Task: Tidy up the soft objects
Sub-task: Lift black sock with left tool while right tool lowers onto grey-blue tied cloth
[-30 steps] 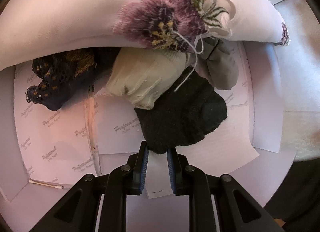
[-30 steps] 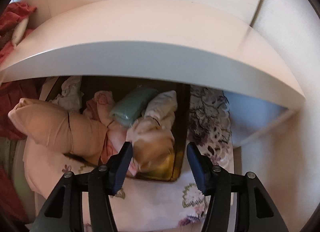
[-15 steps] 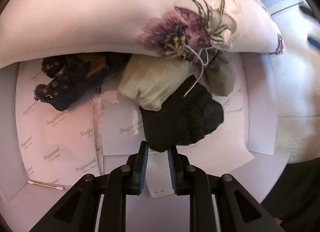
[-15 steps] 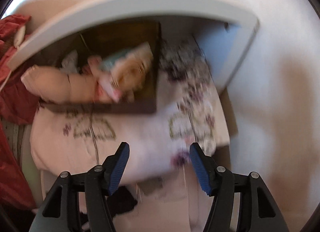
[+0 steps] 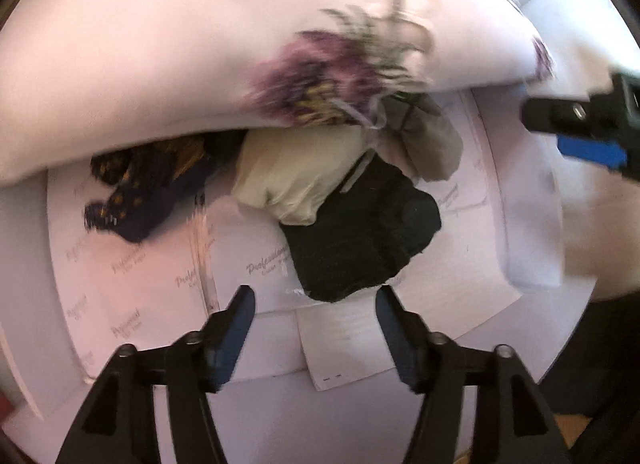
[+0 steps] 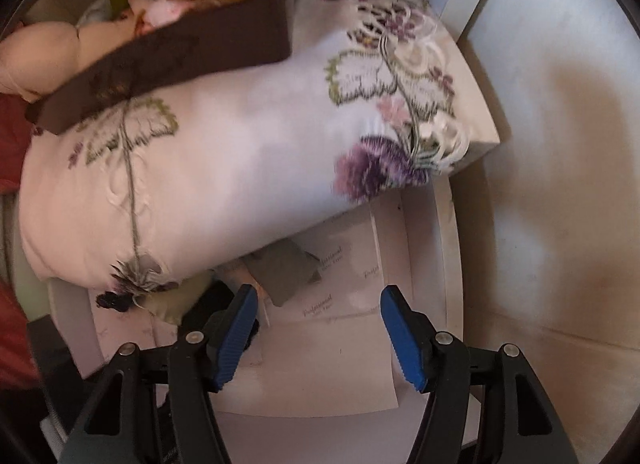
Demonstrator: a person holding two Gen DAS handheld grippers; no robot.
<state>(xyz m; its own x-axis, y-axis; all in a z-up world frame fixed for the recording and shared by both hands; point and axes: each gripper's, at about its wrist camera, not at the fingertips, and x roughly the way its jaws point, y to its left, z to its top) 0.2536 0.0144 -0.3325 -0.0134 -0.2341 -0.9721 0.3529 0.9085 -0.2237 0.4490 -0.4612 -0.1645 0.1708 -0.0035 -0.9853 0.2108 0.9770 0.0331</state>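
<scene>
A black sock (image 5: 360, 240) lies on the paper liner of a white drawer (image 5: 532, 224). Its near tip sits between the fingers of my left gripper (image 5: 314, 300). The jaws are opening and the pads do not touch the sock. Behind it lie a cream glove (image 5: 292, 172), a grey sock (image 5: 432, 140) and a dark lace piece (image 5: 140, 192), all partly under an embroidered white pillow (image 5: 200, 44). My right gripper (image 6: 319, 296) hangs open and empty over the drawer's right part, close to the grey sock (image 6: 284, 272). One of its blue fingers (image 5: 588, 150) shows at the right edge of the left wrist view.
The pillow (image 6: 220, 152) covers the far half of the drawer. A brown box (image 6: 160, 60) of pink and gold soft things rests behind it at the upper left. Red fabric (image 6: 12, 144) hangs at the left. The drawer's right wall (image 6: 448, 232) borders a pale floor.
My left gripper was shut on the black sock's tip and has let it go, jaws now wide. My right gripper came down from the shelf box to over the drawer.
</scene>
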